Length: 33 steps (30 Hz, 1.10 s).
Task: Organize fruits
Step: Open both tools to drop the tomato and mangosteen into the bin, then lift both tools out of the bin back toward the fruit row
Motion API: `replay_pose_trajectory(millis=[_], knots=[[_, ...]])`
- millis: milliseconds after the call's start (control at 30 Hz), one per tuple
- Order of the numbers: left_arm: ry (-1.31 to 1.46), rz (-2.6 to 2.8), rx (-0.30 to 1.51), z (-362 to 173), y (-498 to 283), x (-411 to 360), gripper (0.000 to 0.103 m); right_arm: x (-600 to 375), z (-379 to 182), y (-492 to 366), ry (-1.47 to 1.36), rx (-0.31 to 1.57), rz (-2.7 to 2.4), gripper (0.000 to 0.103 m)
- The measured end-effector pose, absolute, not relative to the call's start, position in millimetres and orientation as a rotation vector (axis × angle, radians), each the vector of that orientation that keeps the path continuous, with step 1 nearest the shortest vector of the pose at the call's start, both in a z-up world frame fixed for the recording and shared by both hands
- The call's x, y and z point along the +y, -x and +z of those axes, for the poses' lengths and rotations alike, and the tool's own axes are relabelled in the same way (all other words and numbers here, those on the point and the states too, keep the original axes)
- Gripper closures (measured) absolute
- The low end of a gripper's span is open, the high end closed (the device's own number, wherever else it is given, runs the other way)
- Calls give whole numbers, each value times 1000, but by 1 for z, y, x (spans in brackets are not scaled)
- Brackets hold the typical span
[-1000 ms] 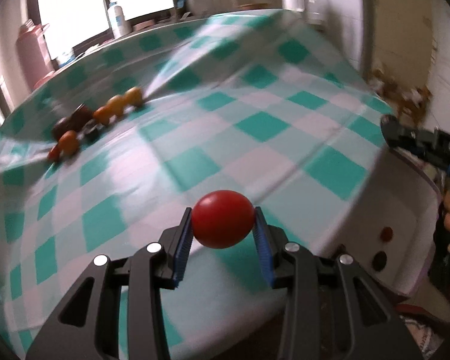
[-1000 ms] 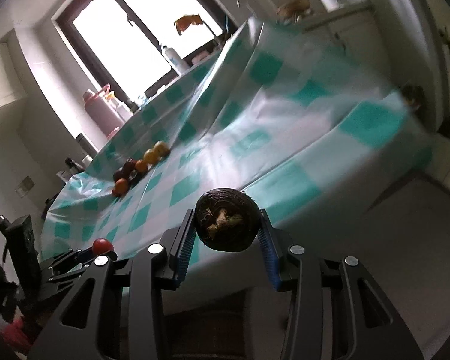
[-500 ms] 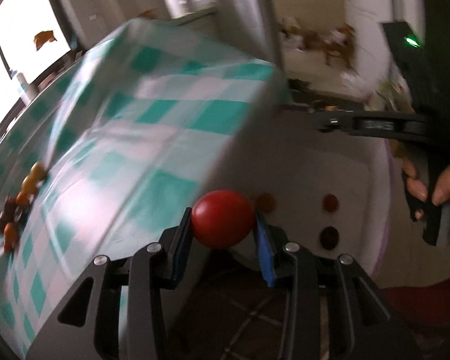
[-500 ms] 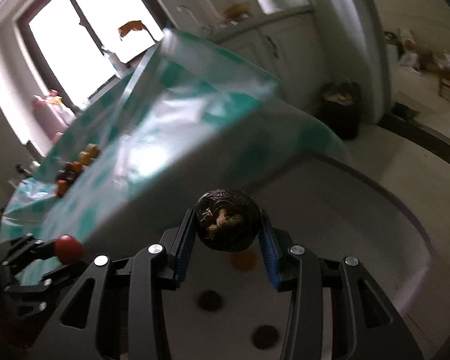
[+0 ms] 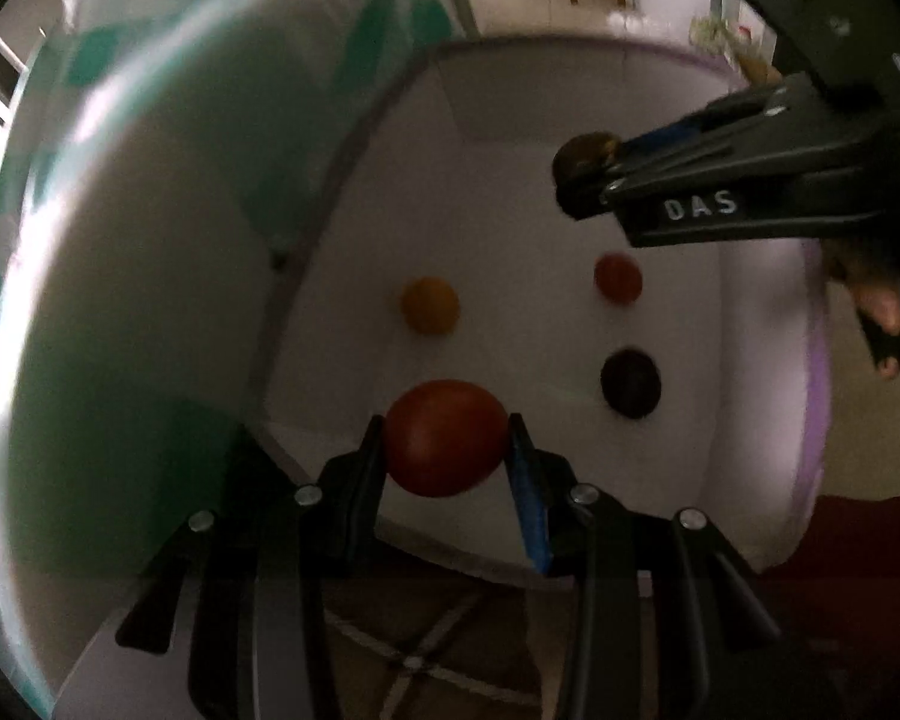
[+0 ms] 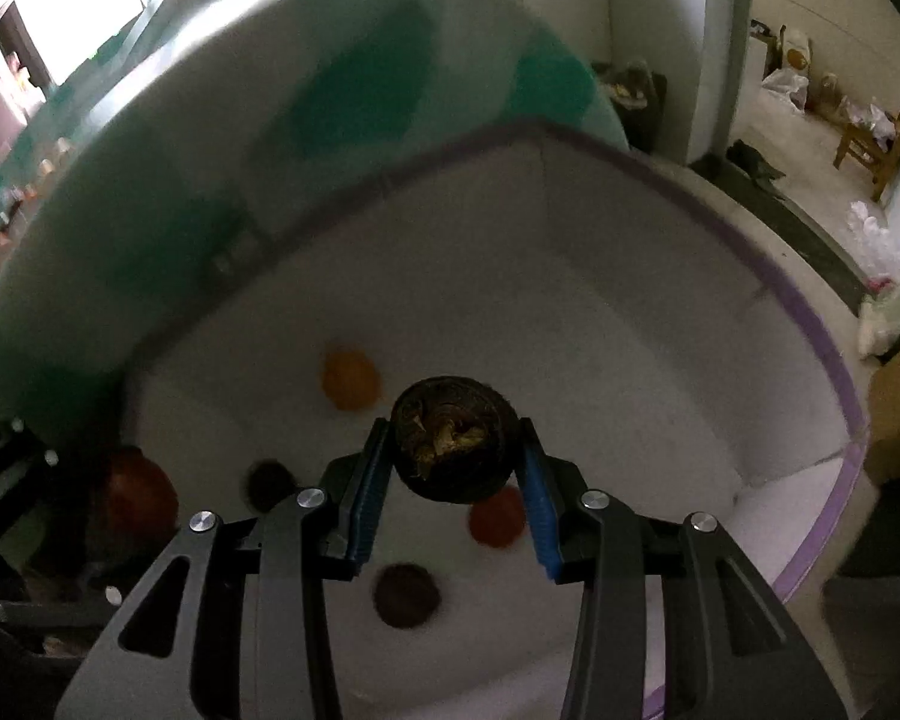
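My left gripper (image 5: 447,450) is shut on a red tomato (image 5: 445,445) and holds it over the near edge of a white bin (image 5: 510,120). My right gripper (image 6: 453,450) is shut on a dark brown wrinkled fruit (image 6: 455,444) above the bin's inside (image 6: 630,276); it also shows in the left wrist view (image 5: 588,159). On the bin floor lie an orange fruit (image 5: 429,305), a red fruit (image 5: 618,278) and a dark fruit (image 5: 630,384). In the right wrist view the left gripper's tomato (image 6: 138,495) shows at lower left.
The table with its green-and-white checked cloth (image 5: 150,210) hangs beside the bin on the left. The bin has a purple rim (image 6: 810,324). A wooden chair (image 6: 876,150) and bags (image 6: 786,84) stand on the floor at far right.
Both grippers have swung from over the table edge down over the white bin, each keeping its fruit. The bin floor and its fruits are now much closer.
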State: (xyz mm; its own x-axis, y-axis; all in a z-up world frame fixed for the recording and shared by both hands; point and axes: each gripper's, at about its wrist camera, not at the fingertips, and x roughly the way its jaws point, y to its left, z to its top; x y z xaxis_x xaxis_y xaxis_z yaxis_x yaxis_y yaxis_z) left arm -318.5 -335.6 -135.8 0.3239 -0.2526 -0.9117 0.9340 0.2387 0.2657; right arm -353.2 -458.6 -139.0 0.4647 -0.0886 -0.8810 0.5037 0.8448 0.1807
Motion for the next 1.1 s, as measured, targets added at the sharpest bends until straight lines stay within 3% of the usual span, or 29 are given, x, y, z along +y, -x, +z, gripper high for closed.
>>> replay_pose_trajectory(millis=[333, 433, 500, 1033, 1100], knots=[[-1001, -973, 893, -153, 319, -338, 63, -456, -158, 350, -458, 1086, -391, 61], [-983, -971, 882, -150, 320, -337, 51, -460, -156, 352, -467, 1078, -402, 54], [-969, -969, 874, -148, 319, -336, 43, -465, -154, 353, -471, 1074, -409, 43], [-893, -988, 812, -122, 323, -317, 38, -458, -122, 354, -381, 1063, -438, 40], [-876, -1003, 788, -113, 326, -313, 30, -459, -113, 355, -366, 1051, -453, 36]])
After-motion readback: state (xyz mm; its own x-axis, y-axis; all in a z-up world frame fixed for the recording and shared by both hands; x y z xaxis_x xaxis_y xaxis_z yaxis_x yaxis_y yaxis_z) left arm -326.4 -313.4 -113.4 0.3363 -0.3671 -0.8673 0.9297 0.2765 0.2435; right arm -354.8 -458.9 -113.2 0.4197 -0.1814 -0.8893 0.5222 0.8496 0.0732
